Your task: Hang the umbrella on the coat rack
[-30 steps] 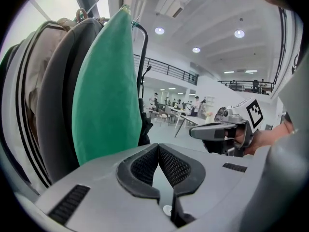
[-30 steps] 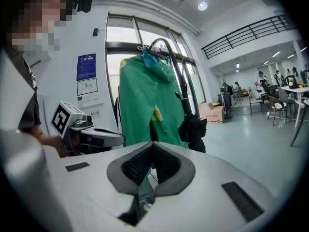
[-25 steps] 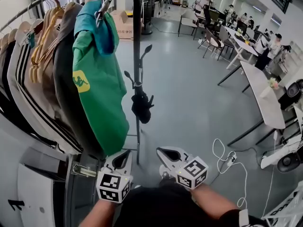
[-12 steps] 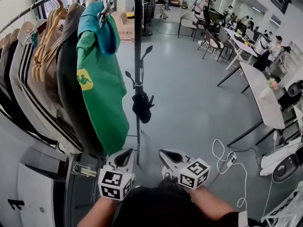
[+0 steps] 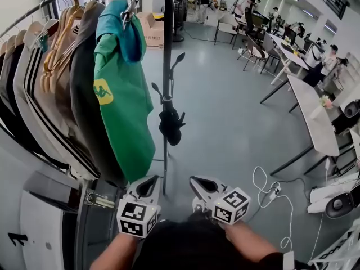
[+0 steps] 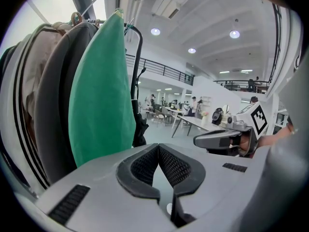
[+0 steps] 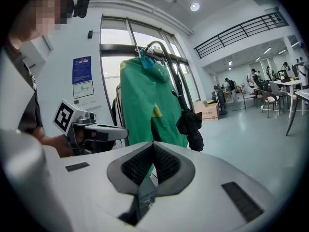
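A black folded umbrella (image 5: 170,125) hangs from a hook on the upright black pole of the coat rack (image 5: 167,49), well above the floor. It also shows in the right gripper view as the black umbrella (image 7: 191,124) beside the green shirt, and in the left gripper view as the umbrella (image 6: 140,129) behind the shirt's edge. My left gripper (image 5: 147,185) and right gripper (image 5: 198,183) sit low in the head view, short of the pole and apart from the umbrella. Both are shut with nothing between the pads (image 6: 145,166).
A green shirt (image 5: 121,94) and several other garments hang on the rail to the left of the pole. White cables (image 5: 270,190) lie on the grey floor at the right. Tables (image 5: 306,108), chairs and people stand further off, and a cardboard box (image 5: 152,30) sits beyond the rack.
The head view has shifted slightly. Both grippers stay in about the same place, shut, and the umbrella hangs unmoved.
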Demonstrator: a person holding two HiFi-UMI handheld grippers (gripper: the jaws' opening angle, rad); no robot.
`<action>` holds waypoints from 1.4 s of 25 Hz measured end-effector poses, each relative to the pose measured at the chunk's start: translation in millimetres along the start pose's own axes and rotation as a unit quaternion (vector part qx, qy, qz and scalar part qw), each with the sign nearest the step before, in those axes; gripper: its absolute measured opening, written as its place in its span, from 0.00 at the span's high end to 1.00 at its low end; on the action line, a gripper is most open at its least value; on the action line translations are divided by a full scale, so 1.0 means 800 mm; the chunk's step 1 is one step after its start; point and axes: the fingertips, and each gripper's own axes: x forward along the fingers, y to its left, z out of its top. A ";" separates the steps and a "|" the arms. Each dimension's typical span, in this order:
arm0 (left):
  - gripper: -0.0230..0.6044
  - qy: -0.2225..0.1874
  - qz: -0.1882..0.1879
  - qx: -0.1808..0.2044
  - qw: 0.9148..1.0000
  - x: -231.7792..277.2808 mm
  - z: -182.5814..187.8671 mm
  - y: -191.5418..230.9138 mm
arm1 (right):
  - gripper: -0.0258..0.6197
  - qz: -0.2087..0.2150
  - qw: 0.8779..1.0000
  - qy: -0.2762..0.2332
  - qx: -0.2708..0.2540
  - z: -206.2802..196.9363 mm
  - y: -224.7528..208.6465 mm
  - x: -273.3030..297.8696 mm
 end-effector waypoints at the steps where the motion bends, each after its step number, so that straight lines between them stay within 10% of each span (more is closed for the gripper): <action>1: 0.94 0.000 0.000 -0.001 1.000 0.000 0.000 0.001 | 0.94 0.001 1.000 0.000 -0.001 0.000 0.000 0.001; 35: 0.94 0.000 0.006 -0.004 1.000 -0.003 0.000 0.005 | 0.94 0.005 1.000 0.016 -0.003 -0.009 -0.001 0.001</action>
